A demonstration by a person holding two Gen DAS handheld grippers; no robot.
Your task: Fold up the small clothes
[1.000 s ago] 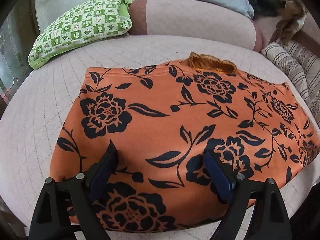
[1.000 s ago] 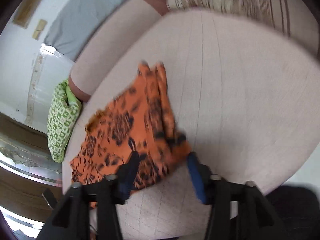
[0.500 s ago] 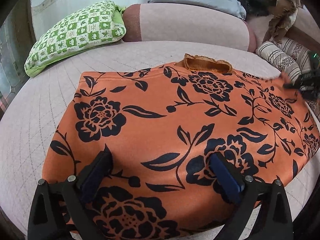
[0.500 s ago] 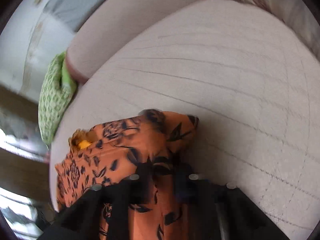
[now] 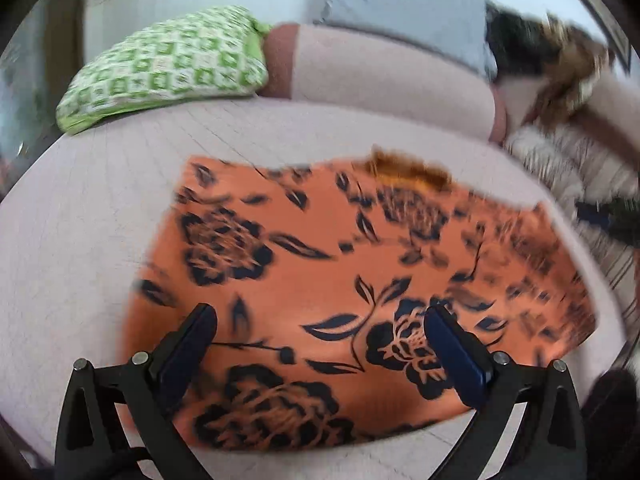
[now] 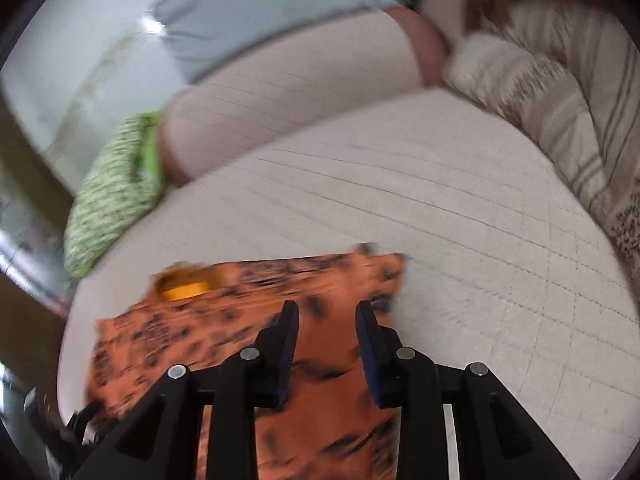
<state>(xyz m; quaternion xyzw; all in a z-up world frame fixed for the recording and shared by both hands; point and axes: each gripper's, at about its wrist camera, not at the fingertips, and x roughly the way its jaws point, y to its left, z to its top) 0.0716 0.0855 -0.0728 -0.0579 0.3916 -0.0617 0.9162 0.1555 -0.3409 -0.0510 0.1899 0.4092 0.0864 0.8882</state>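
An orange garment with black flowers lies flat on the pale quilted cushion. A darker orange waistband shows at its far edge. My left gripper is open and hovers over the garment's near part, fingers wide apart. My right gripper is over the garment's right end, its jaws partly open with cloth showing between them; the view is blurred. The right gripper also shows at the right edge of the left wrist view.
A green and white patterned pillow lies at the back left. A pink bolster and a grey cushion stand behind. A striped beige blanket lies at the right. A furry brown item is at the back right.
My right gripper, shut on the garment's right end half a second ago, has opened partly and the cloth lies flatter. My left gripper has pulled back a little, still open.
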